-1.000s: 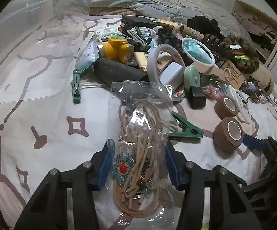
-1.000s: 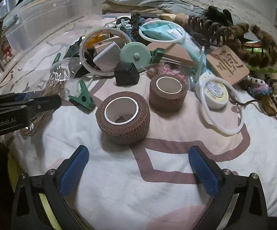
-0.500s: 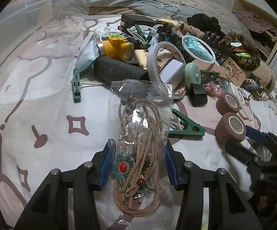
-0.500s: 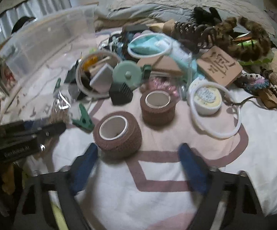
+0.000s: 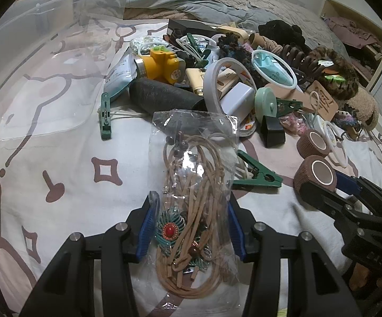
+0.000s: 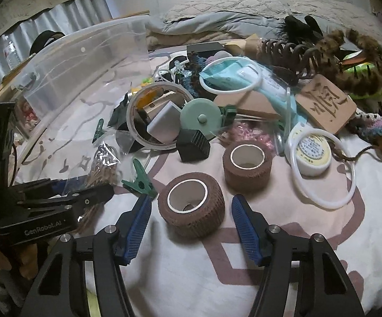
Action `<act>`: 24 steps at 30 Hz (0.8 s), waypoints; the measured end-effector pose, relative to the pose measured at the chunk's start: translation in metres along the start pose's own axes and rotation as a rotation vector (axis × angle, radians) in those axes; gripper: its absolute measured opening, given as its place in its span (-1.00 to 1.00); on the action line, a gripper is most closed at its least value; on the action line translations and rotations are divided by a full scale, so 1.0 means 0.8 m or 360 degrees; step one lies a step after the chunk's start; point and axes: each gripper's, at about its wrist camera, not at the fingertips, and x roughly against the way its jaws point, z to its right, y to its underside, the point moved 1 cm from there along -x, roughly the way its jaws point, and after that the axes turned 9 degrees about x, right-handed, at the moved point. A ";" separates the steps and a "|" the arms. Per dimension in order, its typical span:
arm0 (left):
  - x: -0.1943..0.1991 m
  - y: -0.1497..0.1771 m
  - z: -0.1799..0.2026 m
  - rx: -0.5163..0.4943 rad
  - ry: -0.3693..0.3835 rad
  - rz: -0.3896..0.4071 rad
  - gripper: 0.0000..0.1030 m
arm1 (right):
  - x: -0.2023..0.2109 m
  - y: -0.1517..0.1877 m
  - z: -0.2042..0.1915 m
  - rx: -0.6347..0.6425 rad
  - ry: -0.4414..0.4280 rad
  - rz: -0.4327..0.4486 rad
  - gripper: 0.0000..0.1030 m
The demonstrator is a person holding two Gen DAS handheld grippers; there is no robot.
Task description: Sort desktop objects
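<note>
Left wrist view: the left gripper (image 5: 191, 224) sits at 6 o'clock, its blue-padded jaws on either side of a clear plastic bag (image 5: 194, 185) of tan leather cord with a teal and red pendant; the pads touch the bag's edges, but whether they are pressing it cannot be told. The bag lies flat on a white bedspread (image 5: 58, 163) with a brown line pattern. At 10 o'clock stands a clear storage bin (image 5: 32, 52). At 12 o'clock a heap of small items includes a yellow flashlight (image 5: 161, 63), a dark foam roll (image 5: 161, 96) and a white ring (image 5: 274, 68). A green clip (image 5: 257, 175) lies just right of the bag. At 3 o'clock two brown bandage rolls (image 5: 315, 174) rest on the spread.

Right wrist view: the right gripper (image 6: 191, 227) at 6 o'clock is spread wide, its blue pads flanking the nearer brown bandage roll (image 6: 191, 208) without touching it. The second roll (image 6: 247, 165) stands just beyond, toward 1 o'clock. A carved wooden tag (image 6: 324, 103) lies at 2 o'clock
</note>
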 end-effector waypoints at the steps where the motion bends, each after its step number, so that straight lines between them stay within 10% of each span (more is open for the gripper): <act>1: 0.000 0.001 0.001 0.0000 0.0000 -0.0001 -0.05 | 0.000 0.001 0.000 0.0007 0.0001 -0.0007 0.00; 10: 0.003 0.008 0.006 -0.0044 -0.0028 -0.0003 0.23 | 0.004 0.003 0.001 0.0013 -0.0007 0.0008 -0.01; 24: 0.019 0.002 -0.012 0.0102 0.0119 0.0004 -0.24 | 0.024 0.004 -0.002 0.0033 -0.0007 0.0077 -0.01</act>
